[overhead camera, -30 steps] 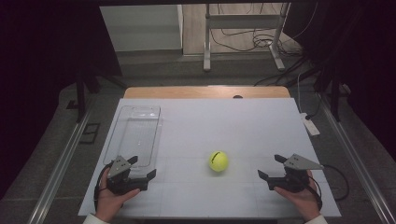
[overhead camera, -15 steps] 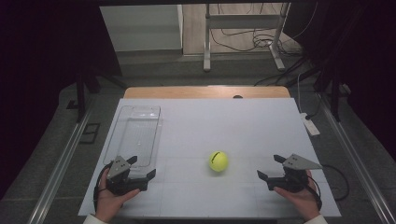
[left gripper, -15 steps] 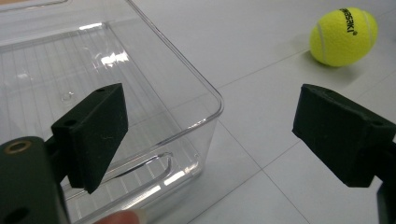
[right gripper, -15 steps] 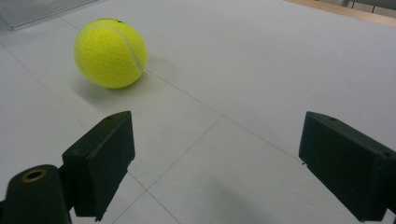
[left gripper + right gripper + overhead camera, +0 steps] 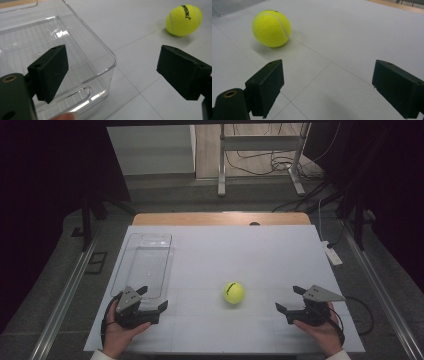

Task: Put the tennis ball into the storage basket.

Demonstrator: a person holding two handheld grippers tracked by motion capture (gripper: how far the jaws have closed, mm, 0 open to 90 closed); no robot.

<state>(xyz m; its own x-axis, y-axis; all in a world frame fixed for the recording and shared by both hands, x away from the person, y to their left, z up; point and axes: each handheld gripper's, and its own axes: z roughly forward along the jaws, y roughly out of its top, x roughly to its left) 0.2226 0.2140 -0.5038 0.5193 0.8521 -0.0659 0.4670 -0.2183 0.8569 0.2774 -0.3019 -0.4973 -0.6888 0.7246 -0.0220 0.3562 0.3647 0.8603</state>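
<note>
A yellow tennis ball [image 5: 233,293] rests on the white table top [image 5: 240,255], between my two hands. My left gripper [image 5: 151,298] sits at the near left, open and empty, just in front of the near end of a clear plastic bin [image 5: 145,265]. In the left gripper view the bin [image 5: 50,45] lies under the left jaw and the ball [image 5: 183,20] is far off at the upper right. My right gripper [image 5: 291,299] rests at the near right, open and empty. From the right gripper view the ball [image 5: 271,28] lies ahead to the left of the wide-apart jaws.
A white power strip [image 5: 332,255] lies at the table's right edge. A wooden strip [image 5: 220,218] runs along the far edge. Metal stand legs and cables [image 5: 260,165] are on the floor beyond. White surface stretches between the bin and the ball.
</note>
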